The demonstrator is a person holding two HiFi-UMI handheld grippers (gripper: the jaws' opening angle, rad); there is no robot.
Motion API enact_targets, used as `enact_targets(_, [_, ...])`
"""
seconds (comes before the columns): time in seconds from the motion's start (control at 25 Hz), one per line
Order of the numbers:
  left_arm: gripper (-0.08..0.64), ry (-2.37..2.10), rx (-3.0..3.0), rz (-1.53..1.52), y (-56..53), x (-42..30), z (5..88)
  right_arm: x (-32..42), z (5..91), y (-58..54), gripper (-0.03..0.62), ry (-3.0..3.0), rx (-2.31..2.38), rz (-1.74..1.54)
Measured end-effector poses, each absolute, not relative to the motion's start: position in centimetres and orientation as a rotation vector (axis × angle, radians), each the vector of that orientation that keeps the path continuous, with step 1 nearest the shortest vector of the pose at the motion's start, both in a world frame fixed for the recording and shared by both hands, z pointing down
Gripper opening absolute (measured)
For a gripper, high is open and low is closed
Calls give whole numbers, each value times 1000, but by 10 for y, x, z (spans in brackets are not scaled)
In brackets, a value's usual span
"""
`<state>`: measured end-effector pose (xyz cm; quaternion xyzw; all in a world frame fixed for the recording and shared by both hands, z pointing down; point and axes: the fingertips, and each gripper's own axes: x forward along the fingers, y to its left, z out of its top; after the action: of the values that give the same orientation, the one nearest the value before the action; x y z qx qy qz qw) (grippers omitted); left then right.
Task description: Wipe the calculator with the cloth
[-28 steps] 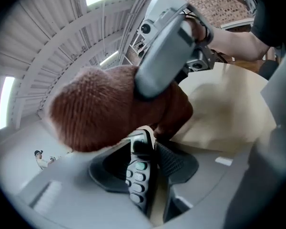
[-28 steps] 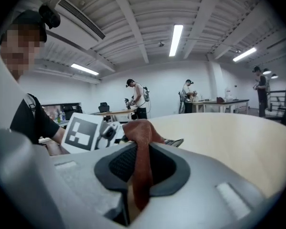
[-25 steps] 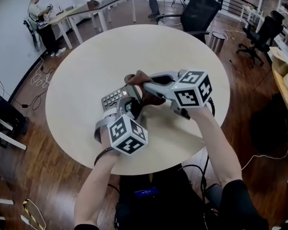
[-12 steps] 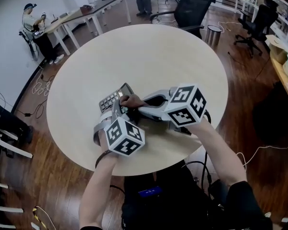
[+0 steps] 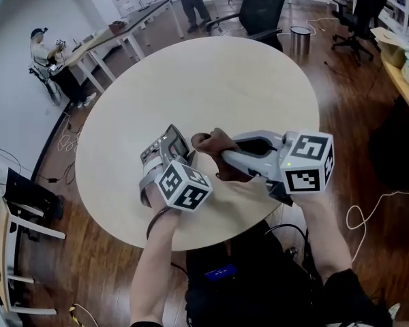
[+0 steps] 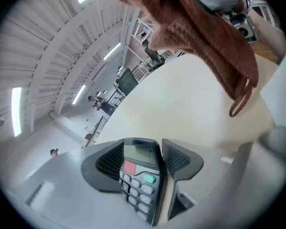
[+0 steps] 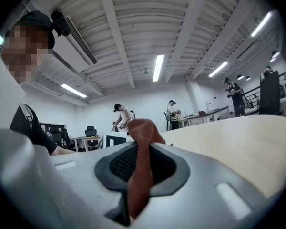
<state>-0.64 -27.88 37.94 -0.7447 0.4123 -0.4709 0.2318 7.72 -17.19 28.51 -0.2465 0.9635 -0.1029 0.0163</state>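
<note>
A grey calculator [image 5: 165,145] sits tilted between the jaws of my left gripper [image 5: 166,150] over the round cream table [image 5: 225,80]. In the left gripper view the calculator [image 6: 140,175] lies between the two pads, with a thin gap along its right side. These jaws have just been opening. My right gripper [image 5: 215,152] is shut on a brown cloth [image 5: 211,144], just right of the calculator. The cloth [image 6: 205,37] hangs above the calculator in the left gripper view. In the right gripper view the cloth [image 7: 140,161] is pinched between the pads.
The table's near edge [image 5: 211,240] is close to the person's body. A black office chair [image 5: 262,5] and a metal bin [image 5: 300,39] stand beyond the far rim. Desks with a person [image 5: 44,46] line the far left wall.
My right gripper has drawn the cloth off the calculator toward the right. The calculator's keys and screen now show uncovered between the left jaws.
</note>
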Motion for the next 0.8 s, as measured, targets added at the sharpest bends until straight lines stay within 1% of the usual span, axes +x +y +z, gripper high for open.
enact_targets(0.04, [251, 1149, -2043, -1297, -280, -6, 381, 82, 284, -170, 50, 2985, -770, -317])
enact_targets(0.12, [201, 1170, -2027, -1310, -281, -5, 383, 93, 282, -167, 50, 2969, -780, -309])
enact_targets(0.2, [187, 1189, -2014, -1314, -284, -6, 382, 100, 281, -169, 51, 2961, -801, -307])
enact_targets(0.28, [162, 1227, -2025, -1280, -284, -13, 375, 103, 284, -173, 49, 2961, -834, -307])
enact_targets(0.36, [111, 1266, -2055, -1192, -281, -23, 360, 105, 289, -176, 50, 2961, -872, -304])
enact_targets(0.4, [75, 1278, -2099, -1111, -277, -28, 349, 108, 291, -178, 51, 2956, -891, -306])
enact_targets(0.44, [60, 1285, -2181, -992, -272, -31, 333, 111, 294, -182, 50, 2944, -912, -314])
enact_targets(0.6, [58, 1242, -2641, -373, -246, -48, 277, 116, 297, -196, 50, 2848, -942, -388])
enact_targets(0.8, [58, 1083, -2957, 89, -224, -66, 253, 89, 267, -207, 49, 2778, -839, -365])
